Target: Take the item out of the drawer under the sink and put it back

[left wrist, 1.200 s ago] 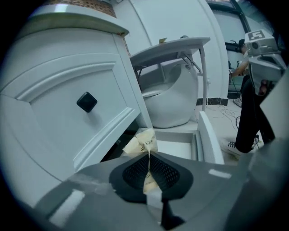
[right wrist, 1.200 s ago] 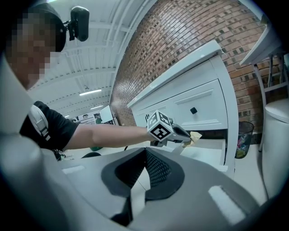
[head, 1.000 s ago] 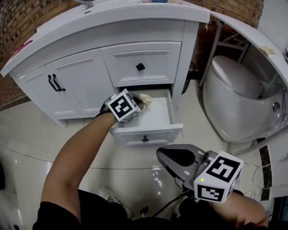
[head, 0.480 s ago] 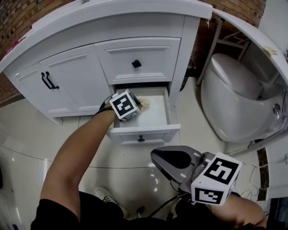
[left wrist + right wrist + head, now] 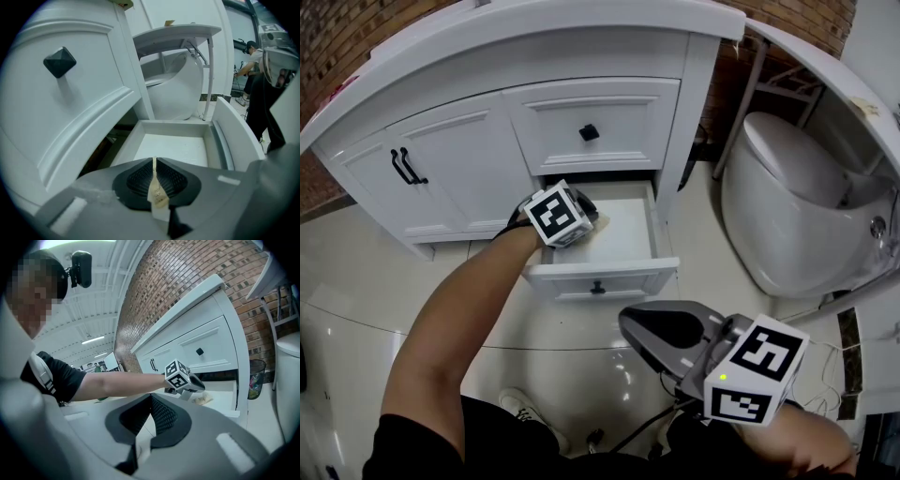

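Observation:
The bottom drawer [image 5: 605, 275] of the white sink cabinet is pulled open. My left gripper [image 5: 589, 217] reaches into it from the left, shut on a thin beige cloth-like item [image 5: 155, 193] pinched between its dark pads. In the left gripper view the drawer floor [image 5: 173, 145] ahead lies bare. From the right gripper view the left gripper [image 5: 197, 383] sits low in the drawer with the beige item [image 5: 203, 400] at its tip. The head view hides the item under the gripper. My right gripper [image 5: 661, 330] hovers over the floor in front of the drawer, jaws together, holding nothing.
Above the open drawer is a shut drawer [image 5: 591, 127] with a black knob, and cabinet doors [image 5: 441, 173] stand to the left. A white toilet [image 5: 787, 206] stands close on the right. A dark bin [image 5: 255, 373] sits between cabinet and toilet. Cables [image 5: 834, 375] lie on the tiled floor.
The beige item showed beyond the left gripper's cube in the drawer before; now the gripper covers it in the head view. The right gripper has barely moved.

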`<state>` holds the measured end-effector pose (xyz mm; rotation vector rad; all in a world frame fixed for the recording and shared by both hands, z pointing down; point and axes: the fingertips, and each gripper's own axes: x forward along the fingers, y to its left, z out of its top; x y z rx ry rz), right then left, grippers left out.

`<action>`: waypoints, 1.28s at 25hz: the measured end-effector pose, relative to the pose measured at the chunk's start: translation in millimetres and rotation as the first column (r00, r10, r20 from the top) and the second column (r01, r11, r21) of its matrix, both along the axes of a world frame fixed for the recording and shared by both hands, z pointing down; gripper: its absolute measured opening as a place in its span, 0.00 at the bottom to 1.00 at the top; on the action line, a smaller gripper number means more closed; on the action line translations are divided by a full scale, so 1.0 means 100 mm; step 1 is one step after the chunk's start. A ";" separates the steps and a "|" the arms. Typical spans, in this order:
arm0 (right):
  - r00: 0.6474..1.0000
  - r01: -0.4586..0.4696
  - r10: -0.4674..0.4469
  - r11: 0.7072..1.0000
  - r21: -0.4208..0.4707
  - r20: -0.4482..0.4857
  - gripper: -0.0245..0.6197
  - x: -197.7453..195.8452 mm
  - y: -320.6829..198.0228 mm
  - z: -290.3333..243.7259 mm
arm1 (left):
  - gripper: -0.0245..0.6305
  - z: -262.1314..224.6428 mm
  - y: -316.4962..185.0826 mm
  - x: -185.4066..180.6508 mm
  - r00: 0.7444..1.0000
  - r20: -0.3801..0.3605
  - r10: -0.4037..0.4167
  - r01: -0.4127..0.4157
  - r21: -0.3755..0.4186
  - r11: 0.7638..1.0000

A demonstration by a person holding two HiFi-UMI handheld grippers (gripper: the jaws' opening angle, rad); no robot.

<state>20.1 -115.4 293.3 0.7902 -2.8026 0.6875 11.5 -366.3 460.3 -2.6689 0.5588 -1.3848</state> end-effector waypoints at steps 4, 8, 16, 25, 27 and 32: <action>1.000 -0.001 0.001 1.000 0.004 -0.001 0.04 0.00 0.02 -0.01 | 0.05 -0.23 -0.01 -0.04 0.999 -0.041 -0.026 0.027 0.021 0.999; 1.000 -0.006 0.006 1.000 0.014 -0.003 0.04 0.00 0.06 -0.03 | 0.05 -0.33 0.11 -0.10 0.999 -0.044 -0.030 0.031 0.016 0.999; 1.000 -0.028 0.028 0.999 0.036 -0.005 0.04 0.03 0.11 -0.07 | 0.05 -0.93 0.71 -0.11 0.977 -0.212 -0.004 0.011 0.029 1.000; 0.999 -0.033 0.035 0.998 0.052 -0.033 0.04 0.05 0.20 -0.03 | 0.05 -1.64 1.53 -0.30 0.905 -0.423 -0.040 0.085 0.090 0.992; 0.998 -0.044 0.045 0.998 0.055 -0.031 0.04 0.07 0.19 -0.04 | 0.05 -1.73 1.66 -0.34 0.890 -0.454 -0.044 0.101 0.103 0.990; 0.998 -0.058 0.061 0.995 0.081 -0.031 0.04 0.08 0.20 -0.10 | 0.05 -1.99 2.02 -0.46 0.844 -0.533 -0.052 0.130 0.109 0.985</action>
